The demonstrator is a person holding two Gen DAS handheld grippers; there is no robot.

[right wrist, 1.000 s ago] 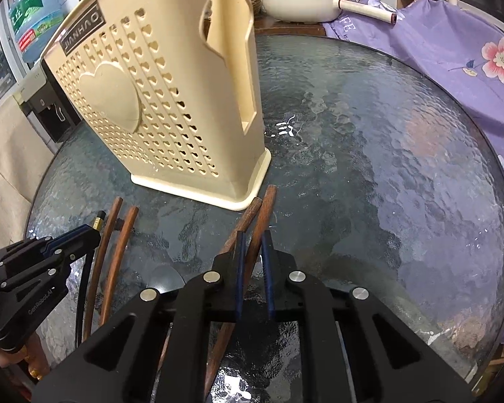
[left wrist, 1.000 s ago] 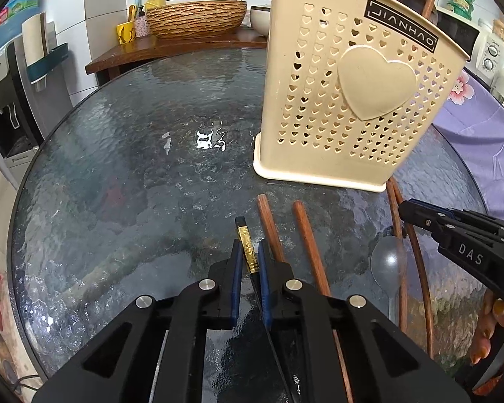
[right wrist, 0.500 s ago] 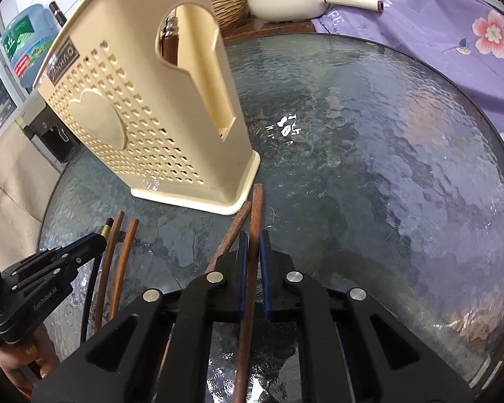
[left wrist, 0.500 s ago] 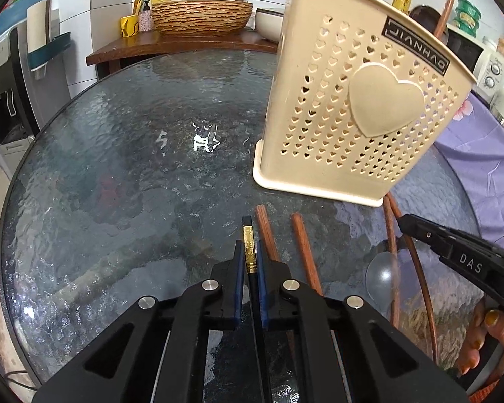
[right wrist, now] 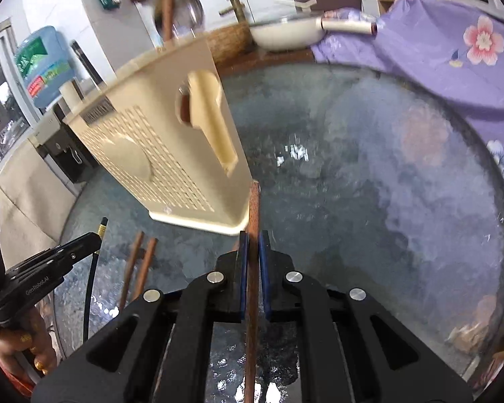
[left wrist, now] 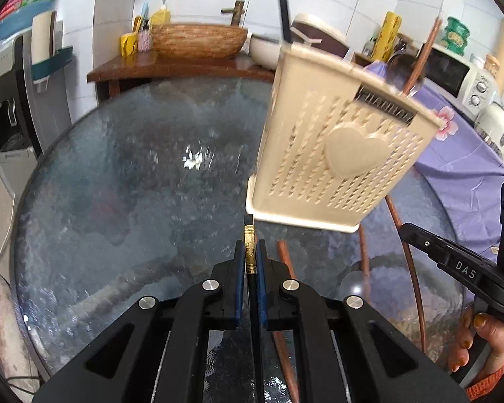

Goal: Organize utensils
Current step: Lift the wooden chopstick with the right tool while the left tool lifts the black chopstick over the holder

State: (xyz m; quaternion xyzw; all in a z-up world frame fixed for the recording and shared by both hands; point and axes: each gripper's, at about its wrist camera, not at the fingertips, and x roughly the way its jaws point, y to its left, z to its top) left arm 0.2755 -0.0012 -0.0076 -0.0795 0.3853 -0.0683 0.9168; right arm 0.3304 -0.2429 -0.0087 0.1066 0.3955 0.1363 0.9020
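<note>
Your left gripper (left wrist: 251, 262) is clenched on a black chopstick with a gold band (left wrist: 250, 252), its blue pads (left wrist: 240, 268) pressing on either side of the band while the tip juts out ahead of them. Your right gripper (right wrist: 253, 258) grips a reddish-brown wooden chopstick (right wrist: 254, 221) in the same way, the stick running straight out between the blue pads towards the base corner of the holder.

Largest in the scene, the round dark textured-glass table (left wrist: 117, 201) carries everything. On it stands the cream plastic utensil holder with heart-shaped perforations and a raised heart on its front (left wrist: 336, 154), upright, with a black-handled utensil (left wrist: 284, 10) and a brown-handled one (left wrist: 420, 57) rising from its top. In the left wrist view, a clear spoon with a brown handle (left wrist: 363, 268) and further brown chopsticks (left wrist: 285, 262) lie on the glass in front of the holder, between your two grippers. In the right wrist view, two brown chopsticks (right wrist: 137, 265) lie side by side just beside your left gripper. A purple floral cloth (right wrist: 453, 50) lies at the table's far side.
</note>
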